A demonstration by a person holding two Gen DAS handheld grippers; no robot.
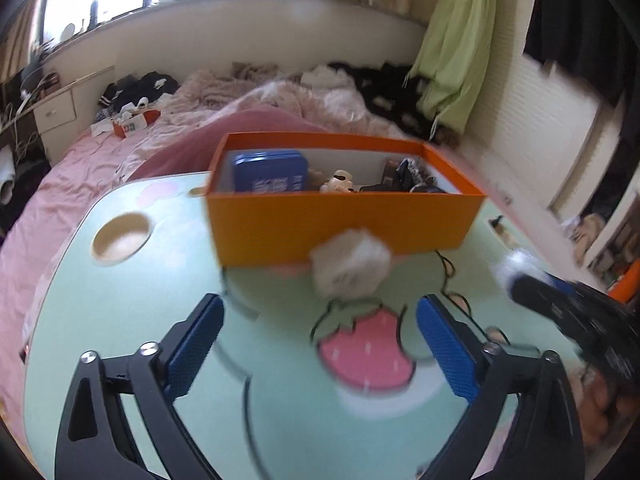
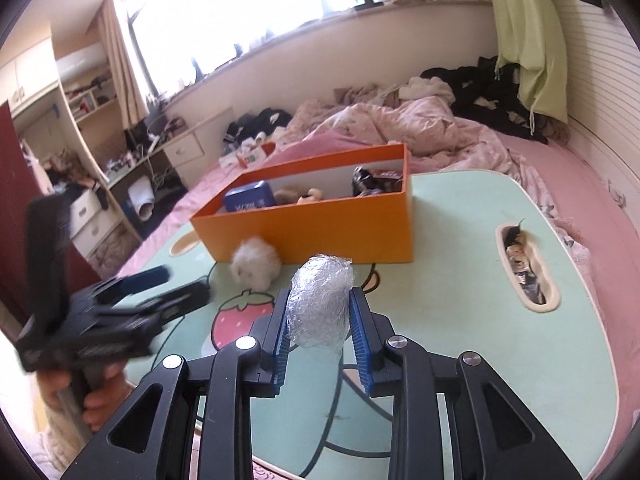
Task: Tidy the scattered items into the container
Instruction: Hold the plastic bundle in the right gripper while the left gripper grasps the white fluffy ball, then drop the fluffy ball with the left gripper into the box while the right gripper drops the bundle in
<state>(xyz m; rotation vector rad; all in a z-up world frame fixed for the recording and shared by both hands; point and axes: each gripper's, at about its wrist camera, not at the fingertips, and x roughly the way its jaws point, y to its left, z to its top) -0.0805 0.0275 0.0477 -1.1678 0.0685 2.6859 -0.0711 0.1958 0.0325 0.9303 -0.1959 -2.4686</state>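
An orange box (image 1: 340,224) stands on the green table (image 1: 120,300); it also shows in the right wrist view (image 2: 320,232). It holds a blue tin (image 1: 270,176), a small figure (image 1: 340,182) and dark items (image 1: 412,178). A white fluffy ball (image 1: 350,266) lies on the table against the box front, also in the right wrist view (image 2: 256,266). My left gripper (image 1: 320,320) is open, just short of the ball. My right gripper (image 2: 320,304) is shut on a foil-wrapped lump (image 2: 320,304), held above the table, in front of the box.
A round cup recess (image 1: 122,236) is at the table's left. A slot (image 2: 526,268) with small items is at its right. The table sits on a pink bed (image 2: 420,136) with clothes and a tissue pack (image 1: 134,122). A desk with drawers (image 2: 184,148) stands behind.
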